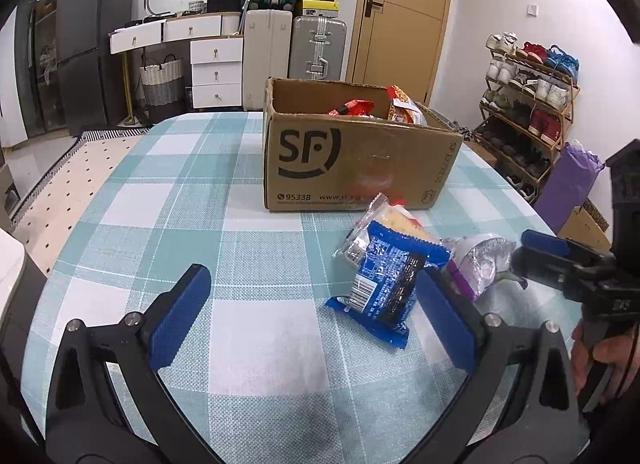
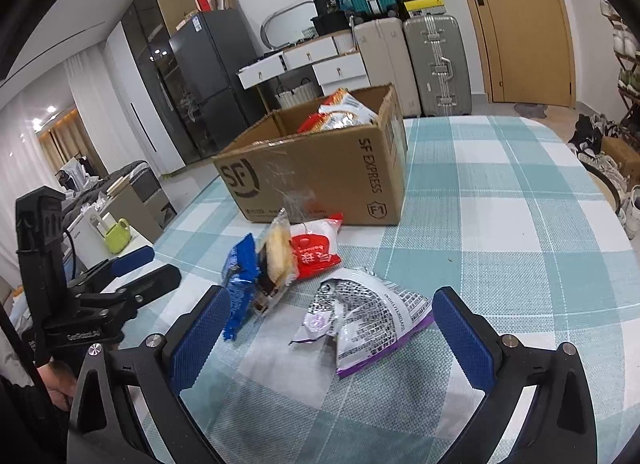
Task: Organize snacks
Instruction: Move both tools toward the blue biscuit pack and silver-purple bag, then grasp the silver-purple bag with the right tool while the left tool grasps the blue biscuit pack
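- Snacks, loose: I count four packets bunched on the checked desk point(image 1: 248, 191) just in front of the cardboard box point(image 1: 352, 159).
- Blue packet point(image 1: 384, 284) lies nearest my left hand-held gripper point(image 1: 312, 316); a clear-wrapped yellow snack point(image 1: 394, 219) leans against its far edge.
- Red packet point(image 2: 316, 252) sits right by the box's front wall, touching the yellow one.
- Silver-and-purple packet point(image 2: 368, 316) lies crumpled on the right of the bunch, between the fingers of my right hand-held gripper point(image 2: 332, 340).
- Box stands open; more red and silver packets point(image 2: 340, 113) stick up inside it.
- Left hand-held gripper: fingers spread wide, nothing held; its right pad point(image 1: 446, 324) is just beside the blue packet's edge.
- Right hand-held gripper: also spread wide, gripping nothing; pads stand either side of the silver packet, apart from it.
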{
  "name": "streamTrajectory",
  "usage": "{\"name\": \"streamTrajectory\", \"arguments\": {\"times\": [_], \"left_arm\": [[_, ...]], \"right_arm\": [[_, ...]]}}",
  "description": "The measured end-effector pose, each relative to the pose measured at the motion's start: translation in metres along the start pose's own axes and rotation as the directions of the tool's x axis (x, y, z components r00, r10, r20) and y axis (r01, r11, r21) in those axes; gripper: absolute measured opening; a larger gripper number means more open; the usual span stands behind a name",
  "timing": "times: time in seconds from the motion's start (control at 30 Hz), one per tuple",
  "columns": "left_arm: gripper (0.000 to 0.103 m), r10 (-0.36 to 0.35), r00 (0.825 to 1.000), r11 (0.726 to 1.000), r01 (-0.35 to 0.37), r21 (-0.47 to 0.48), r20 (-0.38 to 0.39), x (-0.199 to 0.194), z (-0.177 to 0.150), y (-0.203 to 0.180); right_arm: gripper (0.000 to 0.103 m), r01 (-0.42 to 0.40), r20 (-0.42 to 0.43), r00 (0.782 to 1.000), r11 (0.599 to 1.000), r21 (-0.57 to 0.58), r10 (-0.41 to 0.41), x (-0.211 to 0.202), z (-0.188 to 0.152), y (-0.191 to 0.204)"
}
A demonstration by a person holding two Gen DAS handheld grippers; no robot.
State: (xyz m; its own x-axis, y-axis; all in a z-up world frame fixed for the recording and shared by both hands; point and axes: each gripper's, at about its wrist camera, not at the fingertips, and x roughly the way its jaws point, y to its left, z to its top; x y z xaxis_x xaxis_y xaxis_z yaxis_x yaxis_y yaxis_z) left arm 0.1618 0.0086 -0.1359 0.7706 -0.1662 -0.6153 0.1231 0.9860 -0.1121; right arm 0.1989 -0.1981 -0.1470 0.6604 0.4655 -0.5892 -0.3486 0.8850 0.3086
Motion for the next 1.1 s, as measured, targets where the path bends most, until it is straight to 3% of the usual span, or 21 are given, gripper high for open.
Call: {"name": "streamTrajectory", "arguments": {"times": [0.53,0.63,0.67,0.77,0.9,1.1], "left_arm": [[0.102,-0.031,0.999,0.998,0.029,-0.055,-0.028,0.023,-0.007,0.011],[0.102,-0.028,0.999,0.998,0.026,-0.060,-0.035,0.022,-0.008,0.013],[0.102,-0.026,0.999,0.998,0.024,-0.062,-0.039,0.023,-0.008,0.013],[0.102,-0.027,0.999,0.997,0.024,-0.077,-0.043,0.025,-0.009,0.015],[0.102,-0.021,0.998,0.996,0.015,-0.085,-0.059,0.030,-0.009,0.017],[0.102,-0.005,0.998,0.996,0.000,-0.084,-0.059,0.029,-0.011,0.017]], "right_arm": [[0.101,0.040,-0.098,0.994,0.999,0.001,-0.040,0.044,0.004,-0.008],[0.089,0.055,-0.113,0.992,0.998,-0.004,-0.055,0.046,0.004,-0.006],[0.080,0.053,-0.119,0.992,0.999,-0.001,-0.053,0.047,0.003,-0.007],[0.078,0.057,-0.131,0.990,0.998,-0.001,-0.056,0.050,0.003,-0.007],[0.067,0.059,-0.122,0.990,0.998,-0.035,-0.063,0.049,0.002,-0.001],[0.063,0.045,-0.119,0.992,0.998,-0.032,-0.049,0.048,0.002,-0.001]]}}
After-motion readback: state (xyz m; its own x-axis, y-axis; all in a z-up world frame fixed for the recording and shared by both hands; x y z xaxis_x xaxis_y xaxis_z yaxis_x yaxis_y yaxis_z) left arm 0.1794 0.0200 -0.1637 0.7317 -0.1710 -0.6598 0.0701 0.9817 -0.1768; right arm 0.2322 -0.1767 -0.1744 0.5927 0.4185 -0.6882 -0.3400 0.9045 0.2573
